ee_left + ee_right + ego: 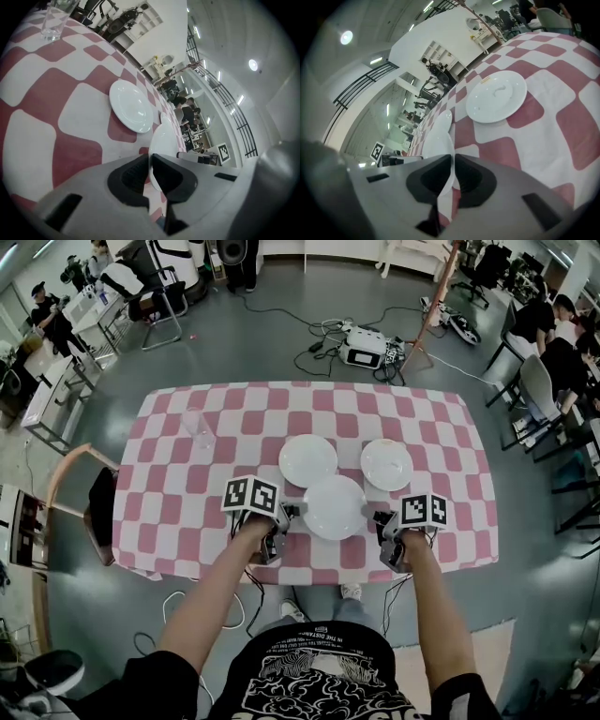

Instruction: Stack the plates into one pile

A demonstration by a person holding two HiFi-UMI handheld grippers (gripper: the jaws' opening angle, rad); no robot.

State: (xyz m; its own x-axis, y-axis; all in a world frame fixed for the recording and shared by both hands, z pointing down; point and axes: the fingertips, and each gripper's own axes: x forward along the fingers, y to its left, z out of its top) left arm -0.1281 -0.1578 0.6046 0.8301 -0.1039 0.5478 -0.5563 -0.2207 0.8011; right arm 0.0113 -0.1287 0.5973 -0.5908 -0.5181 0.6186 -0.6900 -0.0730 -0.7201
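Three white plates are over the pink-and-white checked table. The nearest plate is gripped from both sides. My left gripper is shut on its left rim, my right gripper on its right rim. In the left gripper view the held plate runs edge-on into the closed left gripper. In the right gripper view its rim sits in the closed right gripper. A second plate lies behind it at the left, a third plate behind it at the right.
An empty drinking glass stands on the table's far left. A wooden chair is at the table's left side. Cables and a white box lie on the floor beyond the far edge. People sit at desks around the room.
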